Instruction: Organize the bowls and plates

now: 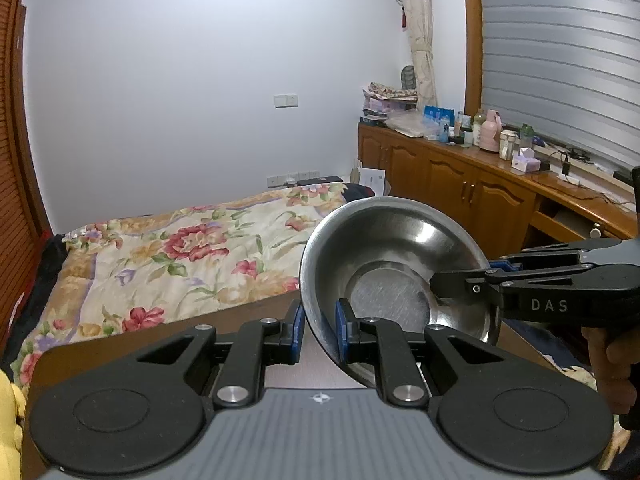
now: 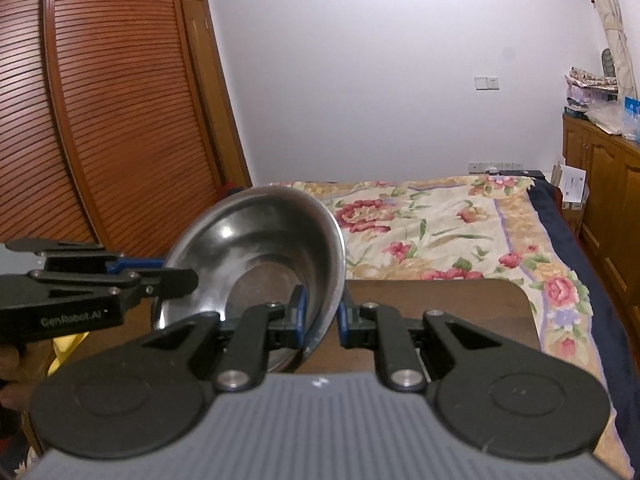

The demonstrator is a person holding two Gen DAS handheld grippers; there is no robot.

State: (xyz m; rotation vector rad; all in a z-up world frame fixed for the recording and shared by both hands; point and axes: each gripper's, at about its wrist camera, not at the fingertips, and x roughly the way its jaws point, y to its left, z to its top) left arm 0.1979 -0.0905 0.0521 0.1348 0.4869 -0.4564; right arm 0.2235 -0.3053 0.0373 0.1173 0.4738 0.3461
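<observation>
At lower centre of both wrist views, one steel bowl [image 1: 394, 264] hangs tilted above the brown table [image 2: 440, 304], clear of its surface; left gripper [image 1: 320, 330] is clamped on the rim at the bowl's lower left in its own view; right gripper [image 2: 322, 322] is clamped on the opposite rim, entering the left view from the right edge. The bowl's opening faces up and toward the cameras, far rim raised; it lies between the two tools, neither hand nearer. Judgement: any set-down needs both hands moving together, else the rim twists; destination not visible.
</observation>
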